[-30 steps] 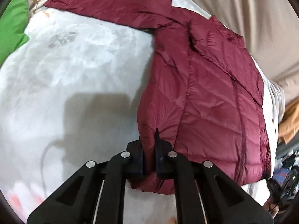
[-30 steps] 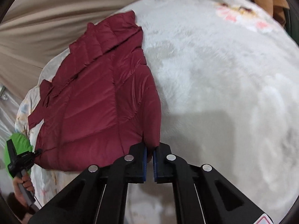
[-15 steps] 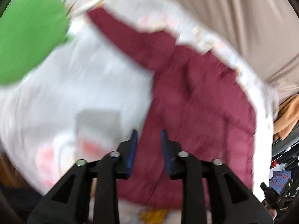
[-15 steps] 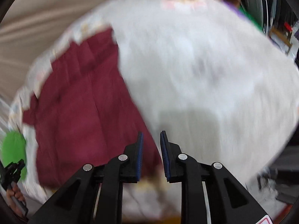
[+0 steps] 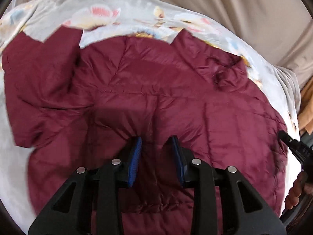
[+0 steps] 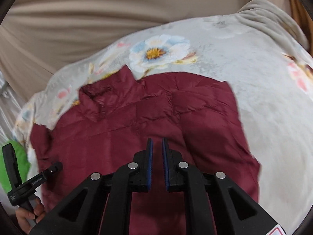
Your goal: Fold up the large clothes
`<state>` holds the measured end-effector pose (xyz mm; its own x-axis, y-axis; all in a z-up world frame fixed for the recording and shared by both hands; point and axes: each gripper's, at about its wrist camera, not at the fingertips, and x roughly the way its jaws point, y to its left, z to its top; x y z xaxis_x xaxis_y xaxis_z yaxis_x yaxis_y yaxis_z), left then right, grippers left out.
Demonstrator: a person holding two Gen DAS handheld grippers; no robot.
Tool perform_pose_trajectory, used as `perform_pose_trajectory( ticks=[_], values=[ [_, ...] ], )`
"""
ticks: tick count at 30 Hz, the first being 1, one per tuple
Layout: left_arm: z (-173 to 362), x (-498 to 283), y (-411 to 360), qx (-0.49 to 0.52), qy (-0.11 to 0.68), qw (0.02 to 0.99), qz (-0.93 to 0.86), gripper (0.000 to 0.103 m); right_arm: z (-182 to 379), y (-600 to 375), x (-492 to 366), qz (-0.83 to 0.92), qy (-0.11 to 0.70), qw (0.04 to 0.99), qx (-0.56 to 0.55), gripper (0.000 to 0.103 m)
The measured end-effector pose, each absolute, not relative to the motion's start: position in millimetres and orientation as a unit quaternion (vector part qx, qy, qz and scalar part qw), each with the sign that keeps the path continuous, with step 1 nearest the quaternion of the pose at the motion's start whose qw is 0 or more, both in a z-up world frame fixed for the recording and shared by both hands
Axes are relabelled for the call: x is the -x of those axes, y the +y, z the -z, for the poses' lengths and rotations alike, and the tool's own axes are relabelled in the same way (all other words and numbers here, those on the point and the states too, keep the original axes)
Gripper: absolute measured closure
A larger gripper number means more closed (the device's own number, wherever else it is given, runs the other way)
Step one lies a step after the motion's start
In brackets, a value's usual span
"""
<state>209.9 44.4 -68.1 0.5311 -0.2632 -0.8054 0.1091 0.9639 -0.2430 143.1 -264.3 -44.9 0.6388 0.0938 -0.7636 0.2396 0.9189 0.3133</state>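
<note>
Jacket (image 5: 156, 90) lies spread under both hand-held grippers, left (image 5: 157, 148) parted, right (image 6: 157, 152) narrowly parted, seemingly gripping nothing.

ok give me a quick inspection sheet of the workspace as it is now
Surface: floral blanket, soft, wrinkled.
Job's things: maroon puffer jacket lying spread, collar toward the far edge.
Clutter: green item at the blanket's edge.
Grippers: left gripper open over the jacket, holding nothing; right gripper slightly open, holding nothing.
Cables: nothing seen.
Surroundings: beige curtain behind; orange-brown fabric to the side.
</note>
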Motion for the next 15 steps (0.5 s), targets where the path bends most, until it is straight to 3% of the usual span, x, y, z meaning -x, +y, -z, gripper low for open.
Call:
perform_pose_trajectory(
  ticks=[2,8,10,12,15],
  values=[
    [73,-211,47,0.078,0.458,0.879,0.106,0.073,65,-298,-139,0.086,0.42,0.878,-0.213,0.103],
    [57,-216,81,0.124,0.441,0.884,0.098,0.07,73,-327,-125,0.136,0.417,0.864,-0.247,0.103],
    [39,-215,109,0.146,0.418,0.894,0.075,0.048,56,-310,-121,0.144,0.41,0.87,-0.232,0.099],
    [24,-216,152,0.169,0.394,0.903,0.029,0.032,44,-292,-115,0.137,0.402,0.877,-0.225,0.089],
    [20,-230,234,0.211,0.382,0.898,-0.052,0.027,29,-253,-99,0.105,0.397,0.886,-0.216,0.089]
  ],
)
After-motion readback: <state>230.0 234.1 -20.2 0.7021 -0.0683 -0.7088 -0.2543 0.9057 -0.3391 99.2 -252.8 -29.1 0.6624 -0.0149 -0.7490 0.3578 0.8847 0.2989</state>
